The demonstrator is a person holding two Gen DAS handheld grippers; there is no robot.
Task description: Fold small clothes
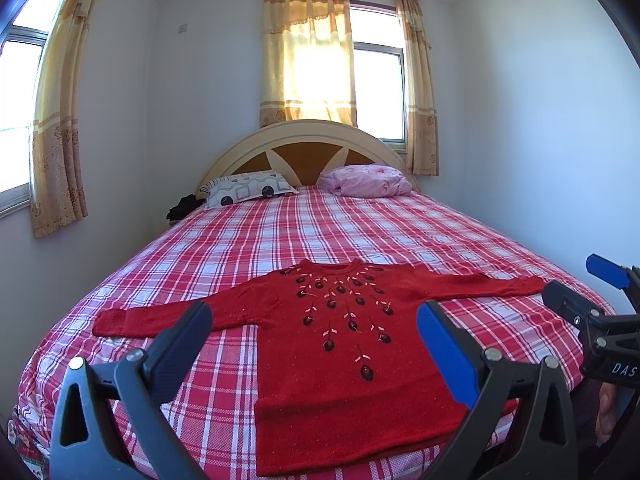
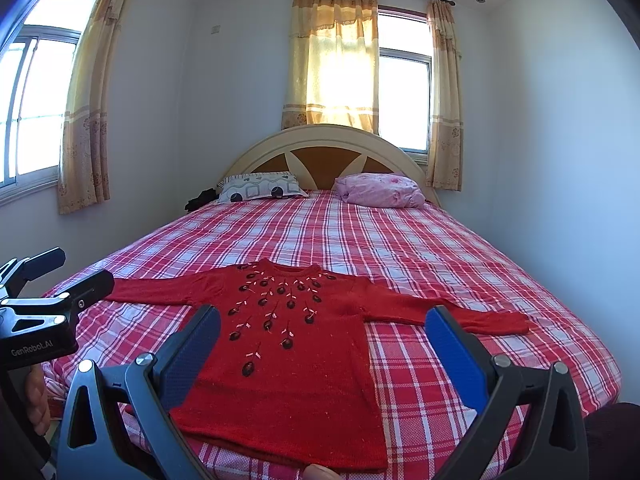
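A small red knitted sweater (image 1: 344, 380) with dark embroidered flowers lies flat, face up, near the foot of the bed, both sleeves spread out sideways; it also shows in the right wrist view (image 2: 296, 384). My left gripper (image 1: 314, 322) is open and empty, held above the sweater's hem, apart from it. My right gripper (image 2: 322, 326) is open and empty, above the sweater's right half. The right gripper also shows at the right edge of the left wrist view (image 1: 584, 288), and the left gripper at the left edge of the right wrist view (image 2: 76, 270).
The bed has a red and white plaid sheet (image 1: 320, 224). A patterned pillow (image 1: 250, 190) and a pink bundle (image 1: 366, 180) lie by the headboard (image 1: 308, 148). Dark clothing (image 1: 182, 208) sits at the bed's left edge. Walls stand close on both sides.
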